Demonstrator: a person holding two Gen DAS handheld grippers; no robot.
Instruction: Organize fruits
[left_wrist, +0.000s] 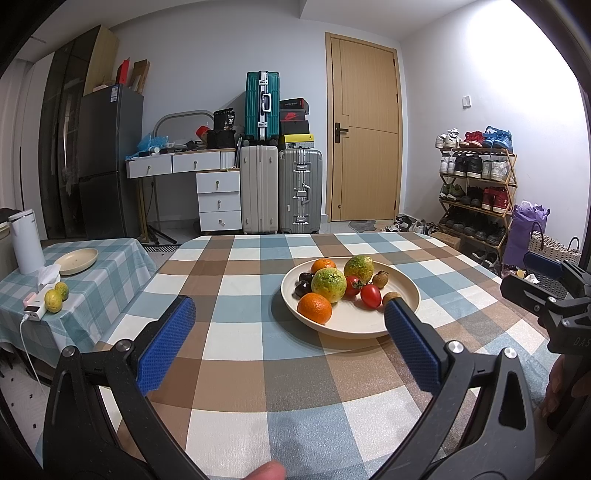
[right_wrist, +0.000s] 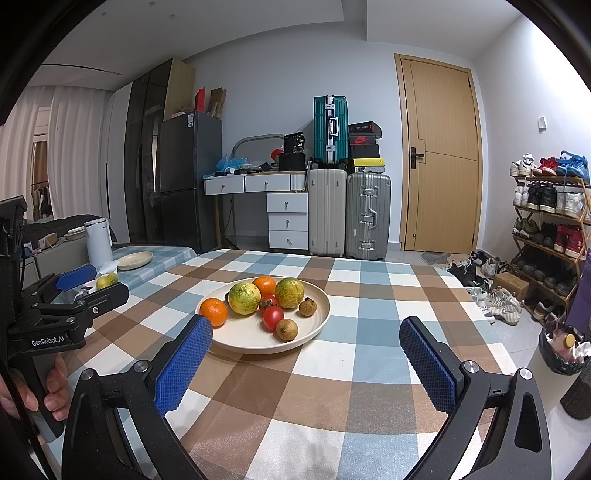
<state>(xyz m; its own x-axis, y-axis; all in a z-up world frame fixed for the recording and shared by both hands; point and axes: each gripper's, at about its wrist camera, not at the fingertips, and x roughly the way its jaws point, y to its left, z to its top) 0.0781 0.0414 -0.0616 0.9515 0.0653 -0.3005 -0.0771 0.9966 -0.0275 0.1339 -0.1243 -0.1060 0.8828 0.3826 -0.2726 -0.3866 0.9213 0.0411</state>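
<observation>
The left tongs (left_wrist: 290, 325) and right tongs (right_wrist: 304, 350) are held wide apart, empty, above the checked table (right_wrist: 369, 332). The cream plate (right_wrist: 317, 321) near the table's middle carries two oranges, two green-yellow citrus fruits, two tomatoes and two brown longans; dark plums (left_wrist: 303, 284) are seen clearly only from the left wrist. "GenRobot.AI" is legible on the left tool only from the right wrist. On the side table (left_wrist: 110, 280) are shown two more citrus fruits (left_wrist: 56, 296), an empty plate (left_wrist: 77, 260) and a white kettle (left_wrist: 25, 240).
</observation>
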